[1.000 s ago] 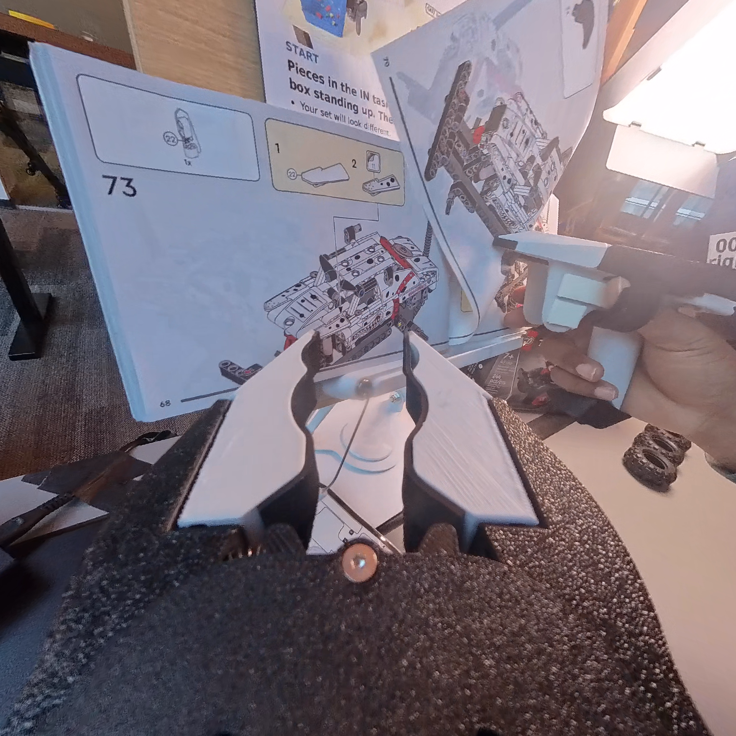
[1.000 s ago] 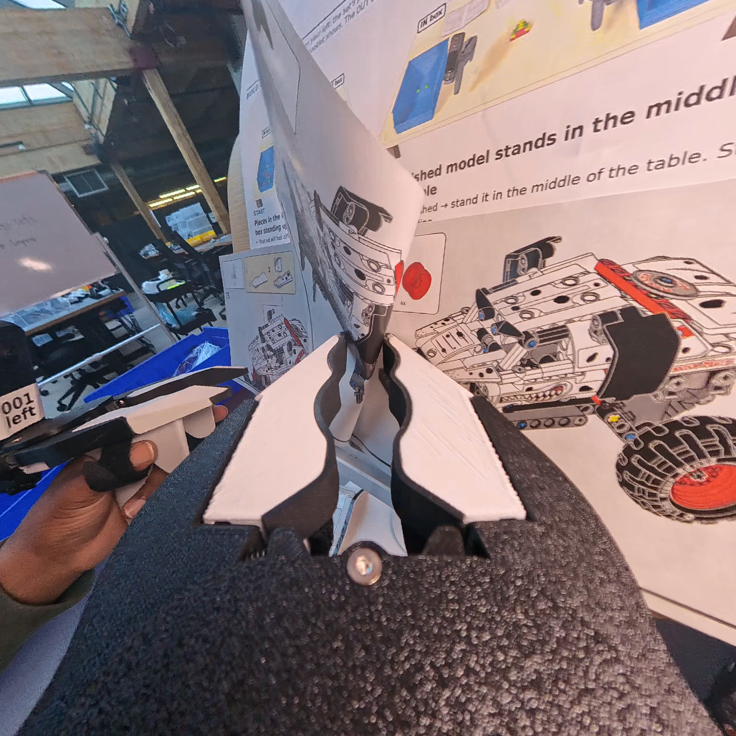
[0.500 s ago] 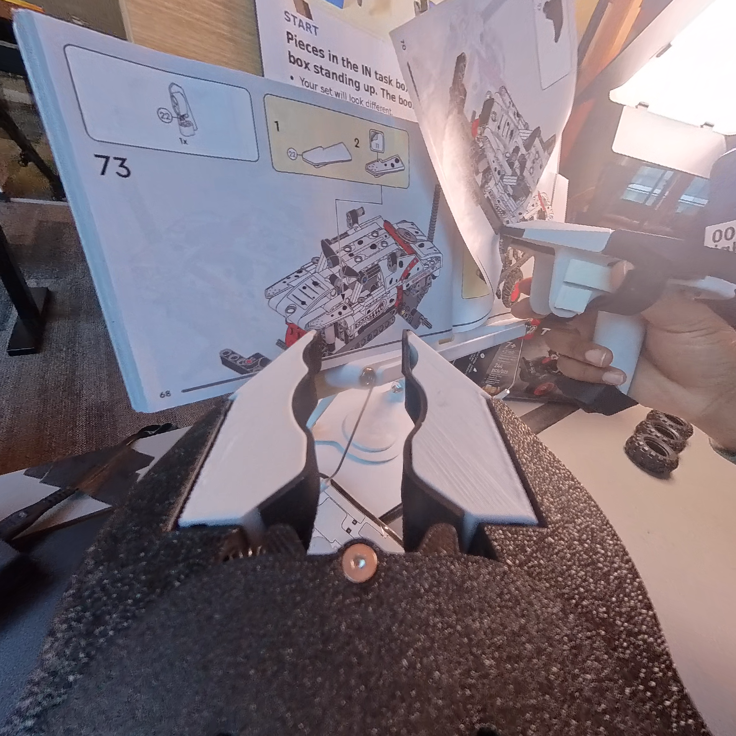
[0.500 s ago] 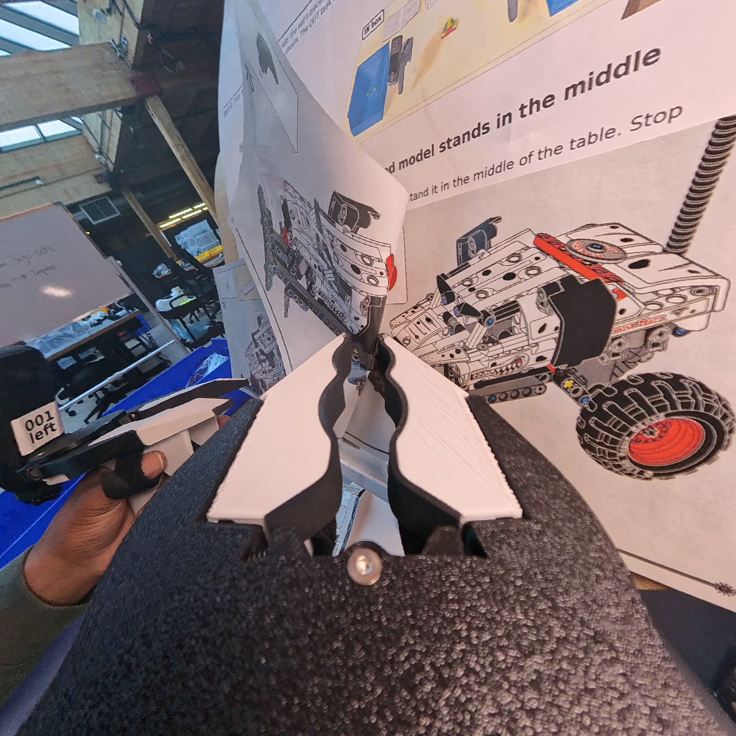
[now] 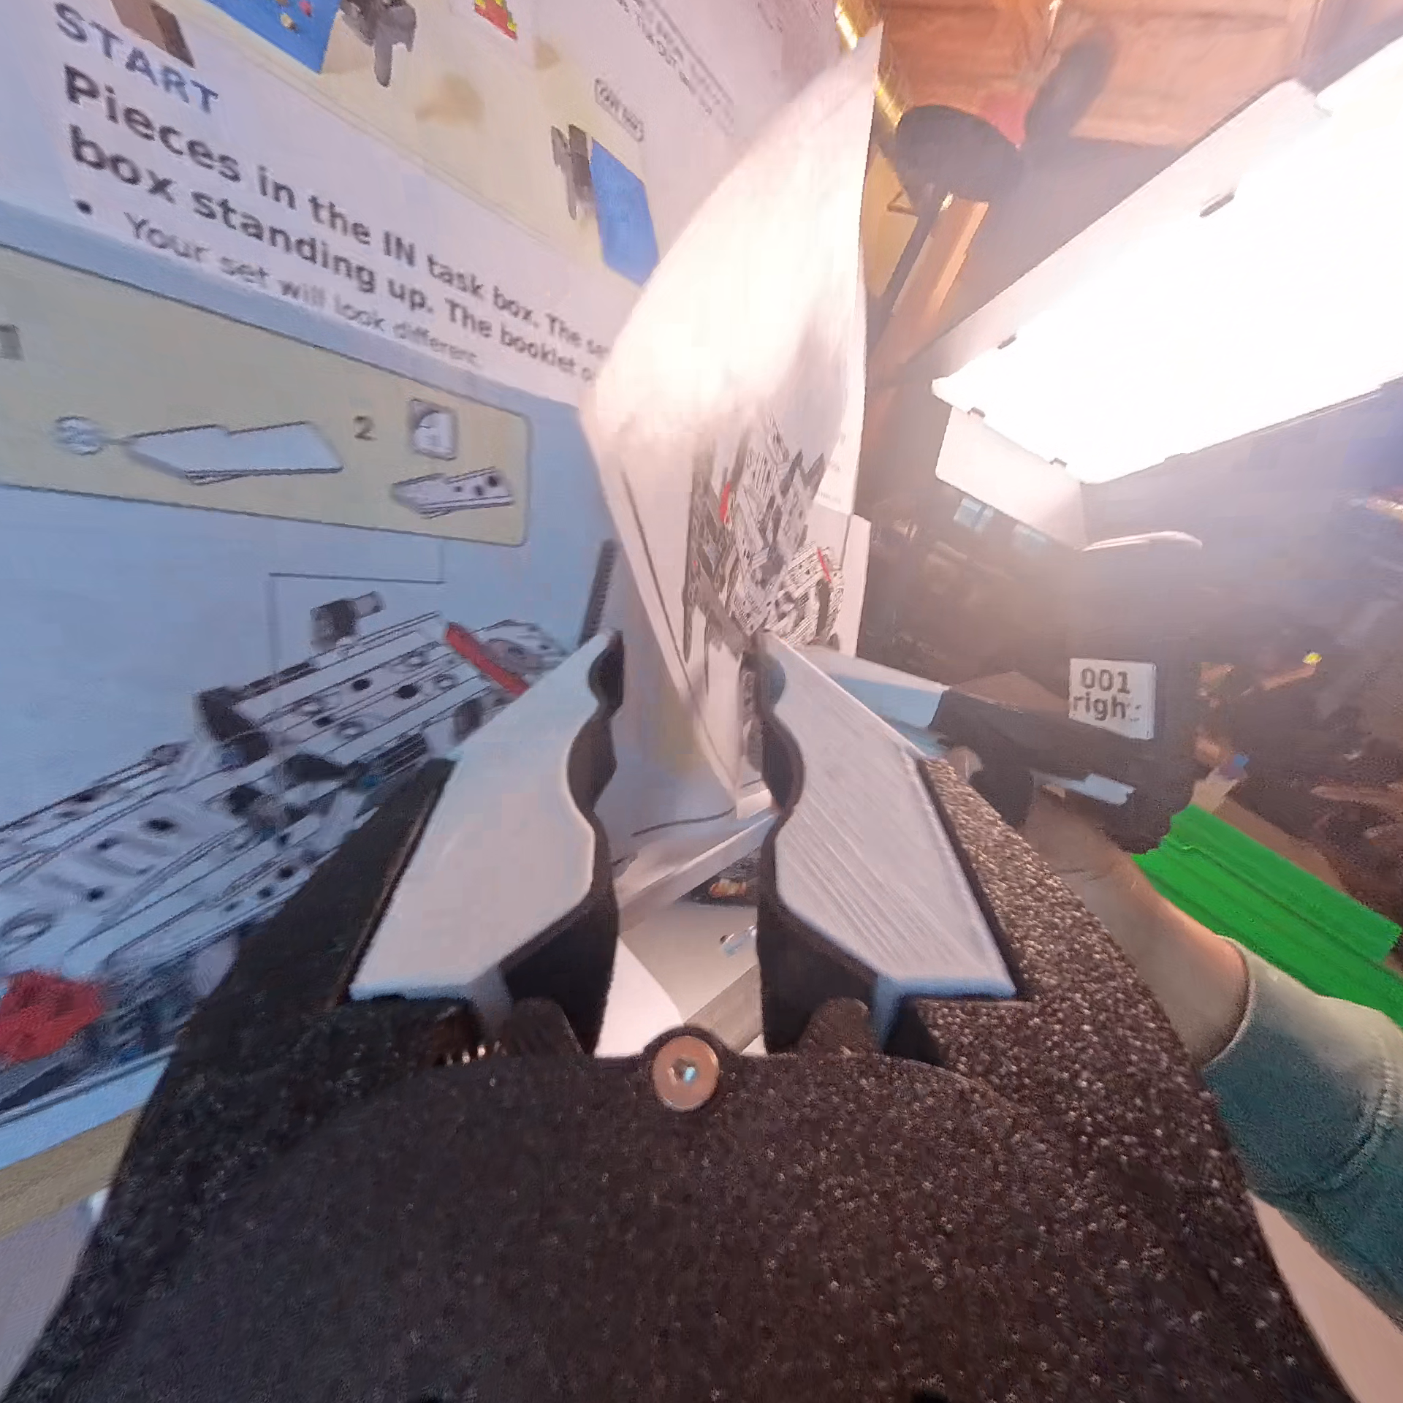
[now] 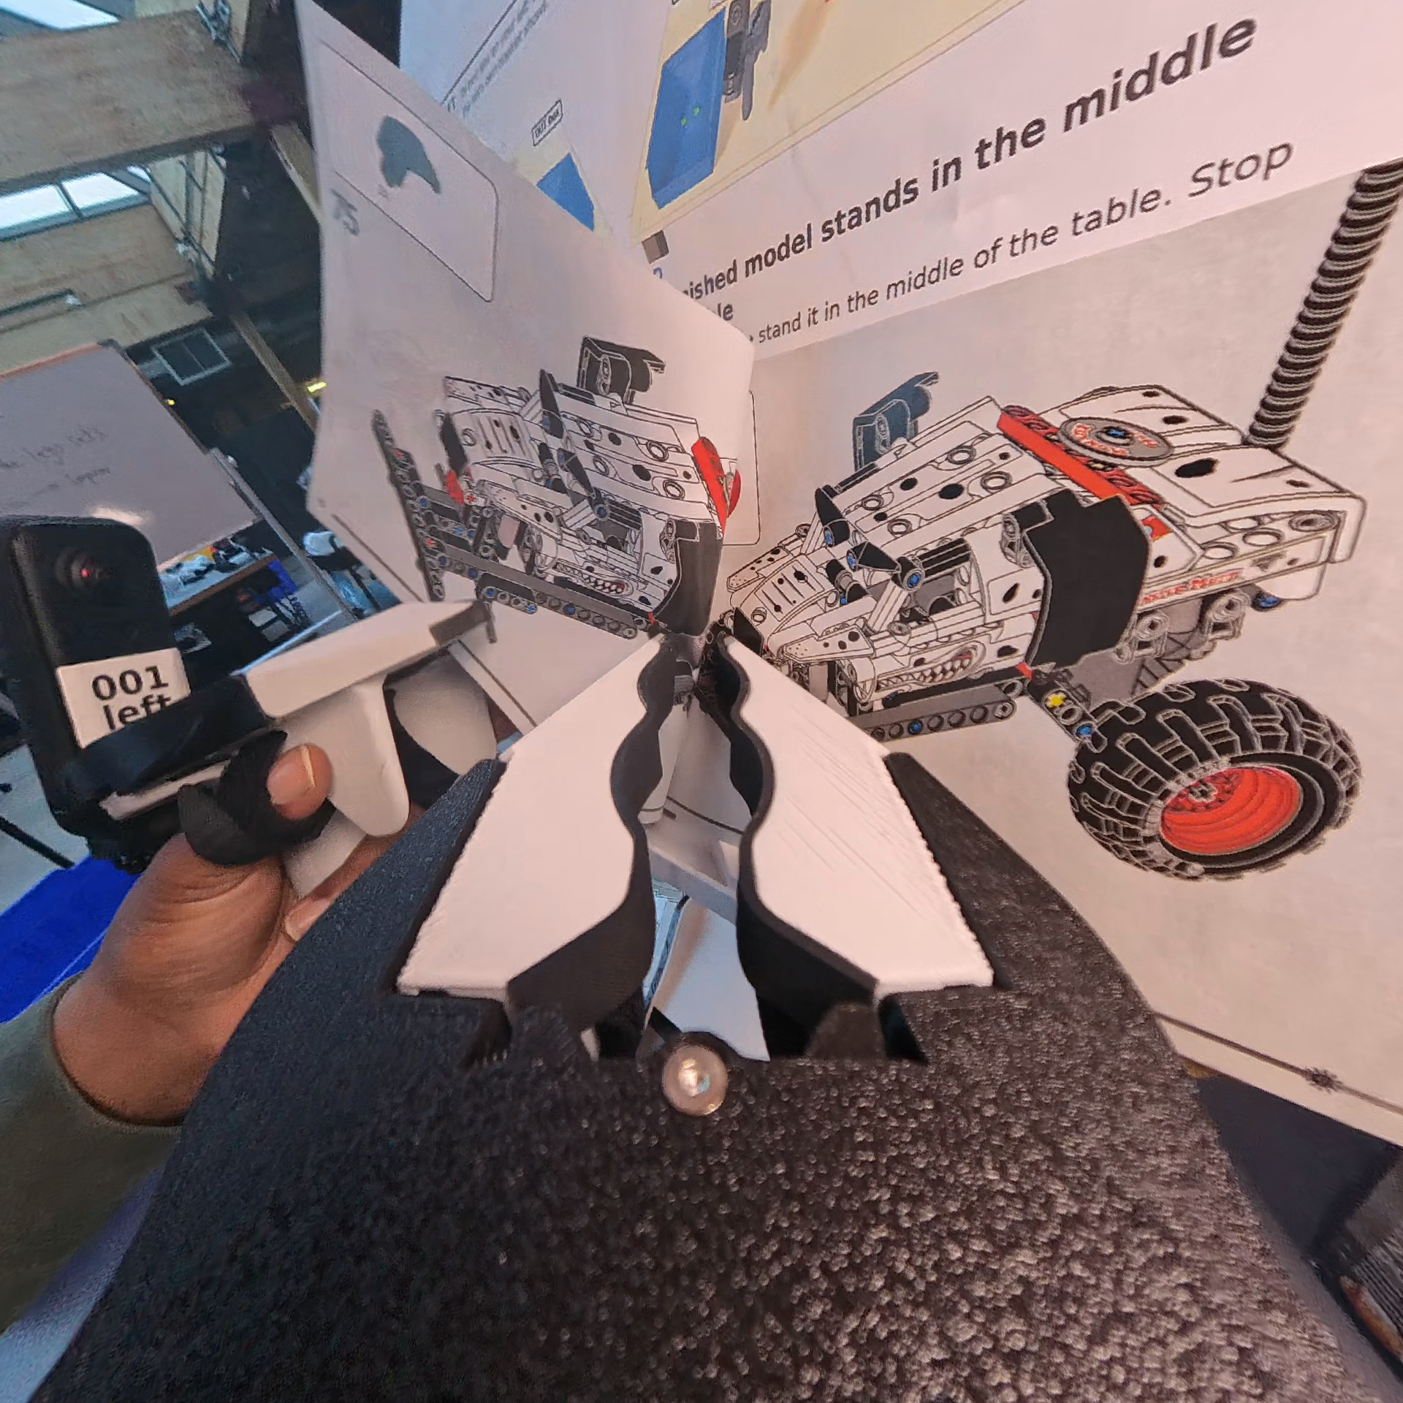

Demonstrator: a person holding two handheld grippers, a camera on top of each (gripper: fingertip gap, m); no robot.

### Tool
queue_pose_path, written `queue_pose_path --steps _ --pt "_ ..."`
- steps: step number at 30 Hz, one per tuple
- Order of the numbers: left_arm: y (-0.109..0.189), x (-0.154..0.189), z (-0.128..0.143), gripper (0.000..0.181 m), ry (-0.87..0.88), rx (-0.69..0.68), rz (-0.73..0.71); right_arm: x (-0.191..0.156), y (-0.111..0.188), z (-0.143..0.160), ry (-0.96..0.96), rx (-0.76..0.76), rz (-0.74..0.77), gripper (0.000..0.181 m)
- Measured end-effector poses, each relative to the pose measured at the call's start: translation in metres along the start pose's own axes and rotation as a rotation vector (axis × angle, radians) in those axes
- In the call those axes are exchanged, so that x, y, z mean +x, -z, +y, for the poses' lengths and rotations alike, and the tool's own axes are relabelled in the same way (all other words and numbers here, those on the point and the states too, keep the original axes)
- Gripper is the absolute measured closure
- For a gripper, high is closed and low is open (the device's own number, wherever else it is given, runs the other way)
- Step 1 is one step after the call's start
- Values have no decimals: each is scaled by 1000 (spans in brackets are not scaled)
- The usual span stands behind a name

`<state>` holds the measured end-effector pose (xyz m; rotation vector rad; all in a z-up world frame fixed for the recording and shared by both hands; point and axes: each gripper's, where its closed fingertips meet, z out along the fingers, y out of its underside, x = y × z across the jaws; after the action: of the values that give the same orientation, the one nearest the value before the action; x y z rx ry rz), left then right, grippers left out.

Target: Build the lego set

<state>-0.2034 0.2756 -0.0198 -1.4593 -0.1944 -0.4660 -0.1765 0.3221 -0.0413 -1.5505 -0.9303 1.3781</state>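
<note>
1. We are pinching the lower edge of a loose page (image 6: 531,425) of the instruction booklet (image 6: 1063,569) with our right gripper (image 6: 695,657), its tips nearly closed on the paper.
2. We are holding our left gripper (image 5: 687,660) unclenched, jaws apart, the raised page passing between its tips; whether they touch it, we cannot tell.
3. The booklet is standing upright before a printed sheet (image 6: 949,152); open room is lying to its left.
</note>
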Motion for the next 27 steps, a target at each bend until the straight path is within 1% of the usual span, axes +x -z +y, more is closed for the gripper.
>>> queue_pose_path --steps 1,2,4,5,6,7,8,10,11,13,16,19,21,22,24,27 --pt "-3 11 -2 166 -14 15 37 0 3 1 13 -11 -2 169" --pt "-5 25 1 176 -78 9 73 -1 8 2 24 -19 -14 163" --pt "-11 56 21 179 -297 -64 125 -9 26 -3 39 6 -84 146" --pt "-14 69 35 175 -399 -105 141 -15 38 -5 38 30 -142 139" --pt "-17 79 46 176 -461 -124 152 -16 50 -4 42 33 -172 142" --pt "-19 88 54 173 -490 -137 175 -13 62 -1 63 29 -183 141" --pt "-20 96 61 167 -494 -157 214 -8 75 2 76 33 -193 137" --pt "-24 103 73 142 -496 -199 252 2 99 10 43 21 -233 119" --pt "-26 102 79 140 -501 -225 254 9 108 17 14 3 -247 112" --pt "-30 100 89 133 -502 -265 259 14 123 29 -36 -27 -305 106" --pt "-31 96 101 127 -515 -312 258 6 132 37 -47 -38 -377 95" --pt "-30 90 112 126 -570 -354 241 -4 127 38 -23 -42 -406 87" --pt "-27 87 119 125 -606 -389 227 -6 122 37 -18 -43 -407 86" --pt "-26 84 120 125 -619 -398 216 -4 119 35 -13 -35 -393 90" --pt "-21 79 118 127 -637 -399 184 9 113 27 -7 -2 -321 107" --pt "-12 67 106 134 -647 -362 113 29 112 15 -16 66 -229 138"
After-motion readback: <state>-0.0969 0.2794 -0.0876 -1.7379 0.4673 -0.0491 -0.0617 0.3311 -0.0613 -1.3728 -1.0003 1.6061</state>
